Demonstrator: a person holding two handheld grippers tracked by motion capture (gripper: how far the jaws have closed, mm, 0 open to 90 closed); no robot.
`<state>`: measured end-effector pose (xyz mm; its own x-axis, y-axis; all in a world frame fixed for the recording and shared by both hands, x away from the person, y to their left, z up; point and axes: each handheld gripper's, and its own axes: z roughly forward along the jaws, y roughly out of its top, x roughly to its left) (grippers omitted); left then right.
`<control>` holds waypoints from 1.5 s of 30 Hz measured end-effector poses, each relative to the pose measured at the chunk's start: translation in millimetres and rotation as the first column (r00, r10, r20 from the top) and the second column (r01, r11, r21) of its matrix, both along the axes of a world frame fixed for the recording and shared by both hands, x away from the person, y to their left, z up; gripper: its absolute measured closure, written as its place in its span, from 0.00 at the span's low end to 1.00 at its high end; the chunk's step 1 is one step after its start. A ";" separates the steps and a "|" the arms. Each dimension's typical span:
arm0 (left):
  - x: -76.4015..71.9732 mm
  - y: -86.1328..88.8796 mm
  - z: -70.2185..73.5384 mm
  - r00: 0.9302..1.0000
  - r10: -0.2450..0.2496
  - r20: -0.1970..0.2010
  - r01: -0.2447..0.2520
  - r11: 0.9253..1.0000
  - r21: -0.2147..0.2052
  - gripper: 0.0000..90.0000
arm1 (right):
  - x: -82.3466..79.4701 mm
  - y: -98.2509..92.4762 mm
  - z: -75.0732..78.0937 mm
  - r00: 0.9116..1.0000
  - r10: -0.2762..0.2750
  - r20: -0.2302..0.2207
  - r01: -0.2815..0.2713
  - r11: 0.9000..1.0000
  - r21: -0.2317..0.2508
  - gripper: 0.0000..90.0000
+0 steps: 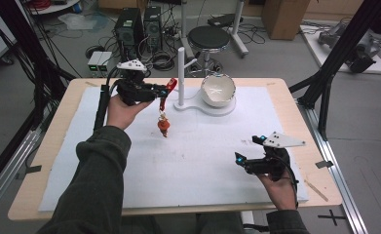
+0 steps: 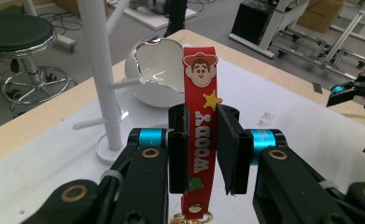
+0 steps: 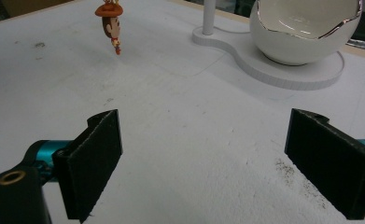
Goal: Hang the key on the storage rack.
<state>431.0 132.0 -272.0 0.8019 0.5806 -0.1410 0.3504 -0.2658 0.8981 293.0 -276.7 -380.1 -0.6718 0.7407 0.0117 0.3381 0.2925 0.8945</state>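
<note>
Count: one red strap (image 2: 200, 121), one figure charm (image 1: 163, 126), one bowl (image 1: 218, 90).
Strap axis: vertical, charm hanging down.
Left claw (image 2: 202, 154): clenched on strap.
Right claw (image 3: 217, 163): released.

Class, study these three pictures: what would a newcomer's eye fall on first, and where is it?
First, the red rubber Woody keychain strap, pinched in the left gripper above the white mat, its small cowboy figure dangling below. Next, the white eggshell-shaped bowl beside a white peg stand at the far edge. The right gripper waits near the front, jaws wide.
</note>
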 end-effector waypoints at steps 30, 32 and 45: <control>67.3 -33.3 -36.9 0.987 -0.004 -0.162 -0.001 1.000 -0.030 0.83 | 3.2 -5.4 -0.3 1.000 -0.010 0.000 0.010 1.000 -0.004 0.11; 70.4 -33.3 -40.4 0.985 0.002 -0.174 -0.009 0.999 -0.037 0.83 | 3.0 -6.4 -0.6 1.000 -0.014 -0.004 0.014 1.000 -0.002 0.11; 80.2 -24.8 -60.9 0.968 0.027 -0.250 -0.056 0.992 -0.110 0.83 | 1.1 -10.8 0.8 1.000 -0.027 0.000 0.027 1.000 0.000 0.11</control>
